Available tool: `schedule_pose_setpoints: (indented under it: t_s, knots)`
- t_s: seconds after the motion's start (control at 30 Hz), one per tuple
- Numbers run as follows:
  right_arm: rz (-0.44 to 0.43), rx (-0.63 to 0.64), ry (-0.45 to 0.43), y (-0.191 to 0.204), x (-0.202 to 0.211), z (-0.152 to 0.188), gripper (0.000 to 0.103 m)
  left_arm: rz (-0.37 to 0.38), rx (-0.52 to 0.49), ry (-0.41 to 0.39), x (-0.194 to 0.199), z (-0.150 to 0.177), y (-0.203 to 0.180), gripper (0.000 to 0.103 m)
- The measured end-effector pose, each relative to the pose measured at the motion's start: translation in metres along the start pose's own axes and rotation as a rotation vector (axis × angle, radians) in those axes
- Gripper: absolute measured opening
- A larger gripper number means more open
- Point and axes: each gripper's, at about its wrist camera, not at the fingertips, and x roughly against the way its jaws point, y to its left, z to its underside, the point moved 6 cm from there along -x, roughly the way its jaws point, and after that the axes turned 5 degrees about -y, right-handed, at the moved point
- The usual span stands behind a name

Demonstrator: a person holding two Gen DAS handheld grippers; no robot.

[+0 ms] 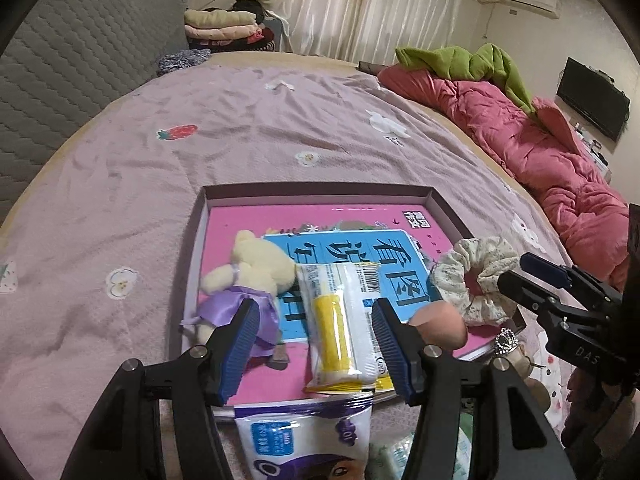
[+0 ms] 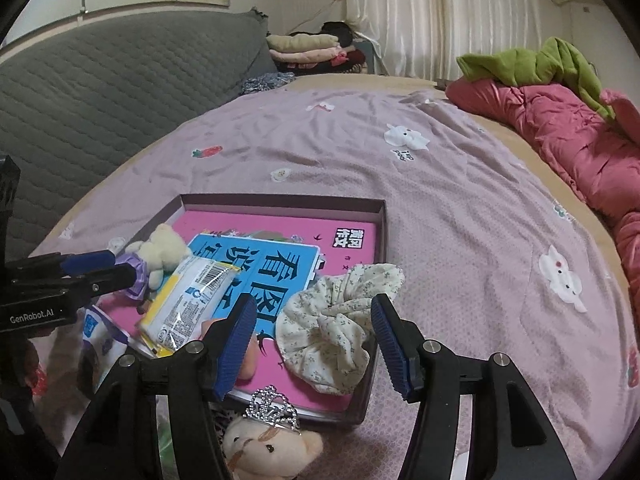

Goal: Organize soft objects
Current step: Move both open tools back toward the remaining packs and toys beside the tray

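A shallow box (image 1: 320, 191) lies on the bed with a pink book inside. On the book rest a cream plush bear in a purple dress (image 1: 250, 266), a white-and-yellow packet (image 1: 344, 320), a peach sponge (image 1: 442, 326) and a floral scrunchie (image 1: 478, 280). My left gripper (image 1: 316, 308) hovers open over the packet, and its pads stay clear of it. My right gripper (image 2: 314, 304) stands open around the scrunchie (image 2: 328, 332), which lies slack against the box's near corner. Each gripper also shows in the other view: the right gripper (image 1: 516, 272) and the left gripper (image 2: 108, 266).
Outside the box's near edge lie a purple-and-white tissue pack (image 1: 304, 440) and a plush head with a silver tiara (image 2: 272, 444). A pink duvet (image 1: 540, 152) with a green garment (image 1: 480, 62) bounds the right side. A grey quilted headboard (image 1: 60, 60) stands on the left.
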Motion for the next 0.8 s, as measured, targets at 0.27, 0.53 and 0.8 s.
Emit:
schedule_pose_setpoints:
  t_s: [0.27,0.53,0.8]
  knots:
    - [-0.005,-0.012,-0.009,0.000,0.002,-0.001,0.070,-0.033,0.030,-0.009,0.005,0.001,0.015,0.062]
    - [0.000,-0.013,-0.041,-0.002,0.009,-0.003,0.074,-0.058,0.048,-0.021,0.012,0.003,0.026,0.062]
    - [-0.040,-0.037,-0.097,0.000,0.022,-0.007,0.076,-0.072,0.040,-0.034,0.021,0.007,0.024,0.062]
